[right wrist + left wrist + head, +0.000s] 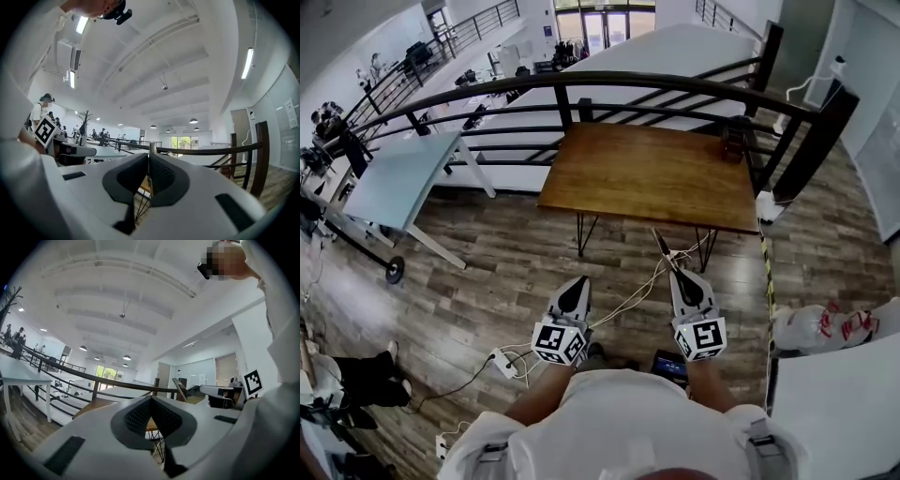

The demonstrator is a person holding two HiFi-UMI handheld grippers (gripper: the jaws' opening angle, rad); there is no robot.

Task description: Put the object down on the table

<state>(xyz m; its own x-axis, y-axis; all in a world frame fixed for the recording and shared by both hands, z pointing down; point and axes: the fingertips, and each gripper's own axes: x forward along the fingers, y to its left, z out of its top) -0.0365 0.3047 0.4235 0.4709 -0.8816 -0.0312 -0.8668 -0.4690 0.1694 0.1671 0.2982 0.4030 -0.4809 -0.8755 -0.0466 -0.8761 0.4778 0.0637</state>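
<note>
Evidently the right gripper (pixel 149 164) is clamped on a thin, dark, flat strip of stiff material (pixel 660 242), whose kind cannot be told. The jaws are pressed together on its lower end, and the rest is carried out past the tips. The strip's long axis is pointed forward and slightly leftward, toward the near edge of the brown wooden table on black wire legs (pixel 647 173). The left gripper (pixel 577 286) is held near the right one, its jaws brought together with nothing between them. Both grippers are held low in front of the body, over the wood-plank floor (pixel 487 281) and white cables (pixel 628 298), well apart from the table. The table lies straight ahead of the strip's tip, and the right gripper is judged the nearer, facing the right half of the near edge. A forward reach is judged necessary before the strip can be laid flat on the top, where only a small dark item (pixel 733 141) is seen, at the far right corner.
</note>
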